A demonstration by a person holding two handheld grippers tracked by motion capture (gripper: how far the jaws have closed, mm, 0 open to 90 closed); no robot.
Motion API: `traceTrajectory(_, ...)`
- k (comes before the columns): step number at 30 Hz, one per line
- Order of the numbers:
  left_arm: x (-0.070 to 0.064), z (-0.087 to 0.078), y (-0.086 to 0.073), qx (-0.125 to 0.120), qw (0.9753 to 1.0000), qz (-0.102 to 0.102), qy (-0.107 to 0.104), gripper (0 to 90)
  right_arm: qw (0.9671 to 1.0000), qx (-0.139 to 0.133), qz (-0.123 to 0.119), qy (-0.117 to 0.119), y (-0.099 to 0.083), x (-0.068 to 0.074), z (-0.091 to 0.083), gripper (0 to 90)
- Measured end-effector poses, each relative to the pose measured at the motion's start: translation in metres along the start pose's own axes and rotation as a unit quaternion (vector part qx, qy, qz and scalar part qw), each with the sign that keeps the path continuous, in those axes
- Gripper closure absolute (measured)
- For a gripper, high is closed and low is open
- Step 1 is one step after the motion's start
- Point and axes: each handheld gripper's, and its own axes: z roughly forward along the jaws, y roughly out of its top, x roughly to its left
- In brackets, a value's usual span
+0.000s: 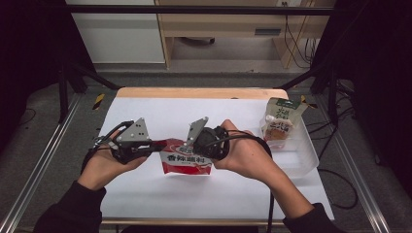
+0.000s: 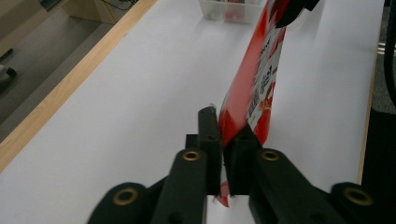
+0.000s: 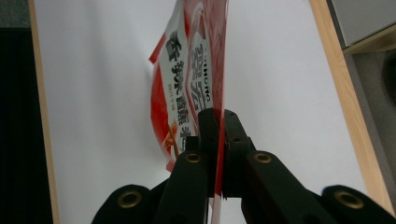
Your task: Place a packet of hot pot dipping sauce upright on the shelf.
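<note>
One red snack packet (image 1: 187, 162) with white lettering, being held above the white table (image 1: 145, 189) near its centre, left gripper (image 1: 156, 145) clamped on its 9 o'clock edge, right gripper (image 1: 188, 144) clamped on its top edge, one clear tub (image 1: 303, 162) at 3 o'clock, one carton (image 1: 281, 121) inside.

Both claws (image 1: 155, 145) (image 1: 187, 144) clamped, facing inward

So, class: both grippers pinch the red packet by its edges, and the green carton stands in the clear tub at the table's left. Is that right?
Not quite. The green carton stands in the clear tub at the table's right, as the high view shows. Both grippers, left and right, do pinch the red packet by its edges.
</note>
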Motion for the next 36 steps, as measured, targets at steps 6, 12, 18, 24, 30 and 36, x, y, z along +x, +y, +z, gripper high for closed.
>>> traceTrajectory(6, -0.001, 0.003, -0.003, -0.019, 0.9995, -0.011, 0.021, 43.2, 0.9997, 0.013, -0.016, -0.009, 0.003, -0.009, -0.010, 90.0)
traceTrajectory(12, -0.002, 0.005, -0.011, -0.027, 0.9986, -0.034, 0.032, 25.1, 0.9996, 0.017, -0.019, -0.015, 0.001, -0.020, -0.021, 90.0)
traceTrajectory(18, -0.009, 0.012, -0.036, -0.021, 0.9975, -0.058, 0.035, 19.9, 0.9993, 0.023, -0.013, -0.027, -0.011, -0.034, -0.030, 90.0)
traceTrajectory(24, -0.017, 0.019, -0.069, -0.014, 0.9953, -0.085, 0.044, 16.6, 0.9987, 0.028, -0.007, -0.041, -0.029, -0.046, -0.037, 90.0)
traceTrajectory(30, -0.024, 0.030, -0.105, 0.000, 0.9916, -0.119, 0.051, 13.4, 0.9983, 0.019, 0.004, -0.056, -0.043, -0.054, -0.049, 90.0)
traceTrajectory(36, -0.025, 0.032, -0.124, 0.004, 0.9886, -0.136, 0.064, 11.5, 0.9976, 0.004, 0.021, -0.066, -0.056, -0.061, -0.064, 90.0)
